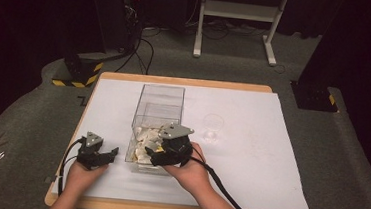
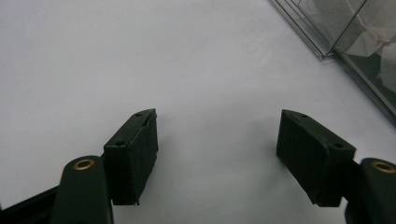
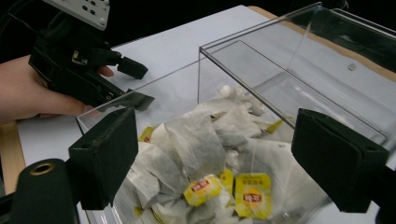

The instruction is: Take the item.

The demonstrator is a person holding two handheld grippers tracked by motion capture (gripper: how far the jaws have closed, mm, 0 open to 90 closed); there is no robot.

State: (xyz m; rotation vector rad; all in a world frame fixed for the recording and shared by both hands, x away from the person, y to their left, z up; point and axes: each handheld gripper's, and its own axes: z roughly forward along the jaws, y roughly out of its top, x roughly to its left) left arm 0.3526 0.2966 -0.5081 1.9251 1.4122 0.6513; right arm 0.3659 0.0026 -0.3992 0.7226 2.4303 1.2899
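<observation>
right gripper (image 3: 212, 158) hovers over tea bags (image 3: 205, 140) in clear box (image 1: 159, 107), jaws apart; left gripper (image 2: 217, 154) jaws apart above counter (image 2: 140, 56).

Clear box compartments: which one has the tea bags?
The near compartment, at the person's end under the right gripper, holds the tea bags. The far compartment behind the divider is empty.

Tea bags (image 3: 201, 154) in box (image 1: 160, 98)
</observation>
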